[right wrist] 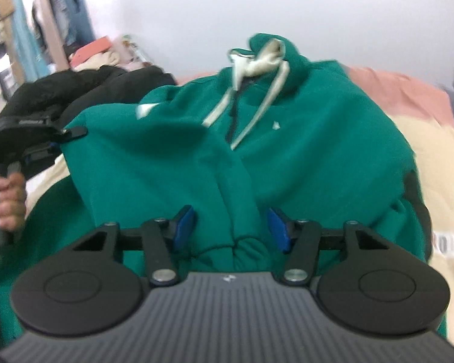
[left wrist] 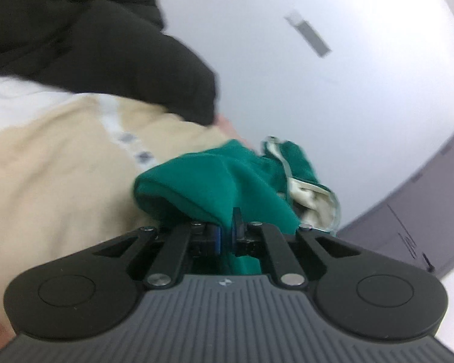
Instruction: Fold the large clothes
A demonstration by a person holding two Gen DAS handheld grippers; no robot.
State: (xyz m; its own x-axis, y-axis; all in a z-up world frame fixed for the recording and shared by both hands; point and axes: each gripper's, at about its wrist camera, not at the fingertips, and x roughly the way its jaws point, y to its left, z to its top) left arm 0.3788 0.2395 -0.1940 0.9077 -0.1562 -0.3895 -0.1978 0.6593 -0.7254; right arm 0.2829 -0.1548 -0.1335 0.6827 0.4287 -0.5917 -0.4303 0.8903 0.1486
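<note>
A green hoodie (right wrist: pixel 257 151) with a cream-lined hood and white drawstrings lies on a bed, hood at the far end. My right gripper (right wrist: pixel 231 227) is open, its blue pads on either side of a green sleeve cuff (right wrist: pixel 242 248) at the near edge. My left gripper (left wrist: pixel 226 236) is shut on a fold of the green hoodie (left wrist: pixel 215 181). In the right wrist view the left gripper (right wrist: pixel 60 139) shows at the hoodie's left edge, held by a hand.
The bed has a cream and pink cover (right wrist: pixel 439 139). A black jacket (right wrist: pixel 84 90) lies left of the hoodie. More clothes (right wrist: pixel 100 54) are piled behind it, near hanging garments. A grey cabinet (left wrist: pixel 423 227) stands by the white wall.
</note>
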